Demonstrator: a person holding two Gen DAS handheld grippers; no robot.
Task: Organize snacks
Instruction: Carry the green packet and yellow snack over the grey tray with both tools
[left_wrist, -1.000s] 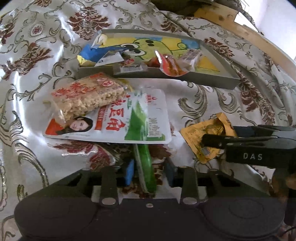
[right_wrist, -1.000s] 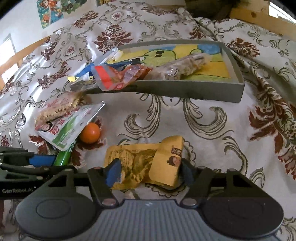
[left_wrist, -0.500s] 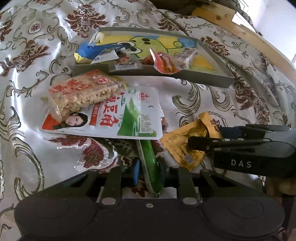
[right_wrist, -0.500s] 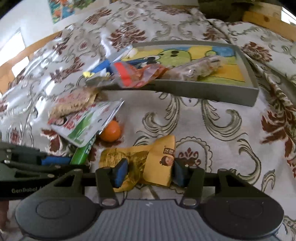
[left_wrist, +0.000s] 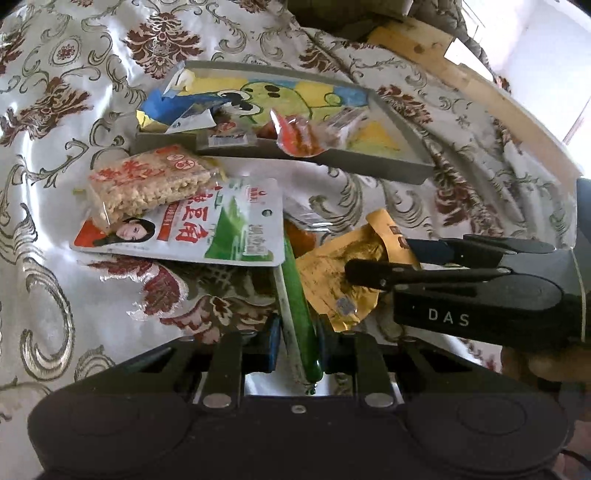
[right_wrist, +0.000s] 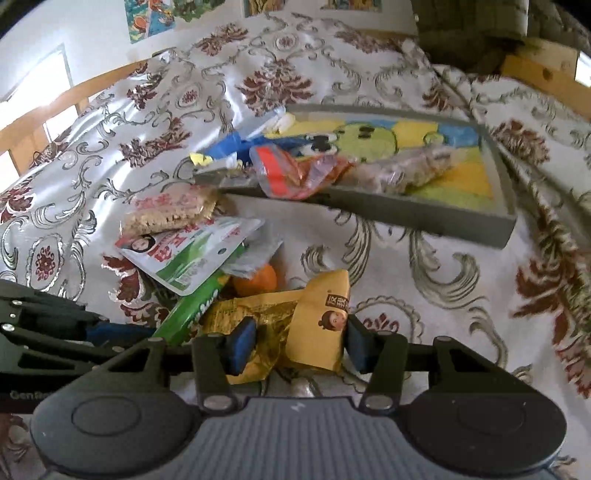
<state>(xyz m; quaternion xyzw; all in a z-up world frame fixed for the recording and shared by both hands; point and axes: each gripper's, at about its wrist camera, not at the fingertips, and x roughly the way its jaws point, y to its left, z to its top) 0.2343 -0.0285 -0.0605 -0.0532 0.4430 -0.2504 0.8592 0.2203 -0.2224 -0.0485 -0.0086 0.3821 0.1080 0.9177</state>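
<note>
A long green stick packet (left_wrist: 295, 288) lies end-on between the pads of my left gripper (left_wrist: 299, 334), which is shut on it. Its far end runs under a white-and-green pouch (left_wrist: 207, 232). Beside it, my right gripper (right_wrist: 299, 347) is shut on a crumpled yellow packet (right_wrist: 314, 317), one pad on each side. In the left wrist view the right gripper (left_wrist: 376, 256) reaches in from the right over that yellow packet (left_wrist: 332, 266). Farther back stands a grey tray (right_wrist: 443, 218) with a frog picture inside, holding a red packet (right_wrist: 288, 173) and a clear packet of bars (right_wrist: 406, 173).
A packet of puffed-rice bars (left_wrist: 147, 181) rests on the pouch's far left corner. An orange ball (right_wrist: 256, 280) sits between the pouch and the yellow packet. A blue packet (left_wrist: 166, 107) hangs over the tray's left rim. Wooden bed rails (left_wrist: 461, 81) border the patterned bedspread.
Both grippers have closed on their packets and risen a little. The green stick now tilts up off the bedspread, and the yellow packet is bunched between the right pads.
</note>
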